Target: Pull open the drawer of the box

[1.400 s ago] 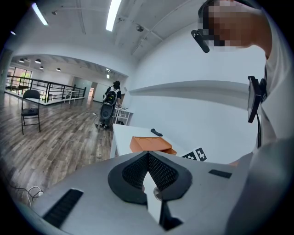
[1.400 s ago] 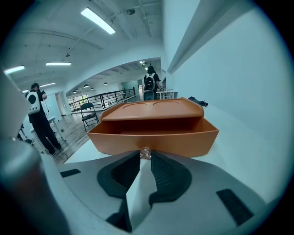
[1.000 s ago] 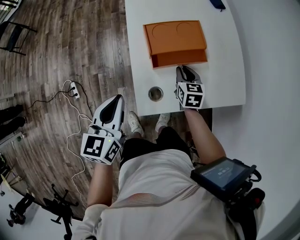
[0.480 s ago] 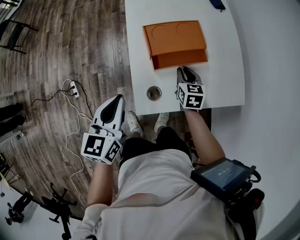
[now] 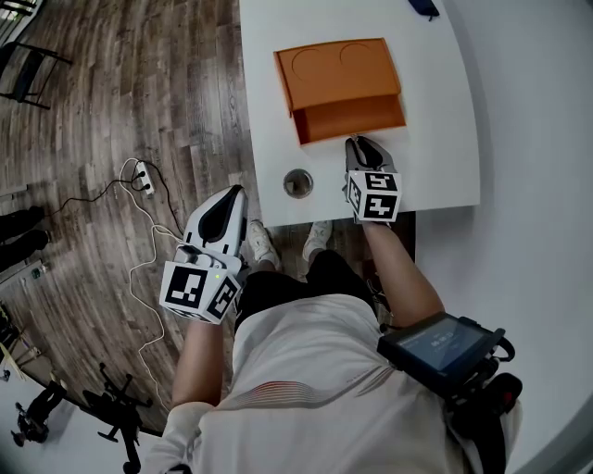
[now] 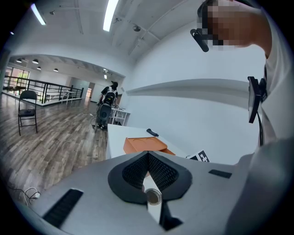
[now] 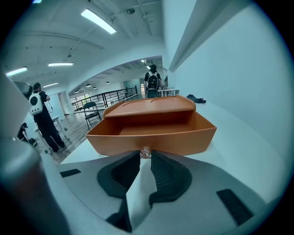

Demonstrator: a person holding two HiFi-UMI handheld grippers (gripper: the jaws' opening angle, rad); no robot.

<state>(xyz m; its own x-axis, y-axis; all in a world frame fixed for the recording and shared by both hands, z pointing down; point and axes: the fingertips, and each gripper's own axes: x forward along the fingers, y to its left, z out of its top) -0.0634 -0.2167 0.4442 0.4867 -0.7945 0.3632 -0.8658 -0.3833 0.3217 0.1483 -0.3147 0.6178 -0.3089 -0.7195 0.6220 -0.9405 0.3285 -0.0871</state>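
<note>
An orange box (image 5: 338, 69) sits on the white table (image 5: 445, 139) with its drawer (image 5: 352, 116) pulled out toward me. The drawer looks hollow and bare inside (image 7: 147, 128). My right gripper (image 5: 357, 141) is at the middle of the drawer front, shut on the small clear knob (image 7: 145, 152). In the right gripper view, the right gripper (image 7: 145, 157) has its dark pads pinching that knob at their tips. My left gripper (image 5: 236, 192) hangs off the table's near-left edge over the wood floor, shut and holding nothing. In the left gripper view, the box (image 6: 143, 145) shows beyond the left gripper (image 6: 147, 154).
A round metal grommet (image 5: 297, 183) is set in the table near its front edge, left of my right gripper. A dark object (image 5: 426, 7) lies at the table's far edge. A power strip with white cable (image 5: 144, 176) lies on the floor. People stand far off (image 7: 153, 82).
The drawer has come out slightly further toward me with the right gripper on its knob. The left gripper has stayed where it was.
</note>
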